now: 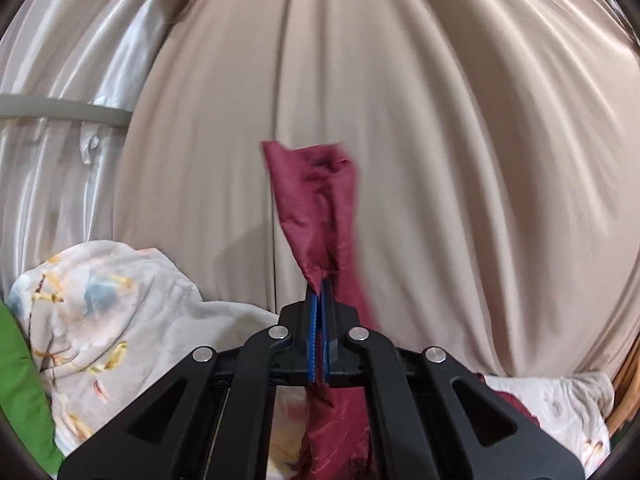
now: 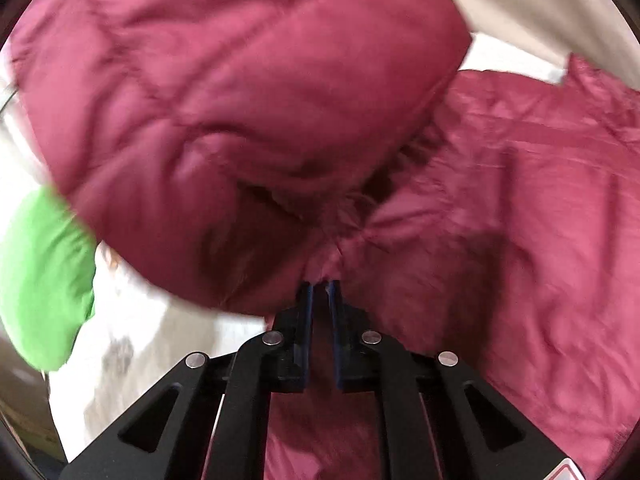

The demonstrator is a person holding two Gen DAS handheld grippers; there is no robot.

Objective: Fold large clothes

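Observation:
A maroon quilted puffer jacket (image 2: 248, 92) fills most of the right wrist view, bunched and blurred. My right gripper (image 2: 321, 282) is shut on a fold of it, with fabric pinched between the blue pads. In the left wrist view my left gripper (image 1: 322, 280) is shut on a thin flap of the same maroon jacket (image 1: 316, 208), which sticks up past the fingertips and hangs down below the fingers. The gripper is held up in front of a curtain.
A beige curtain (image 1: 420, 120) and a pale satin curtain (image 1: 68, 80) hang behind. A floral bedsheet (image 1: 100, 320) lies crumpled at lower left. A green cloth (image 2: 40, 280) sits at the left, also in the left wrist view (image 1: 20, 380).

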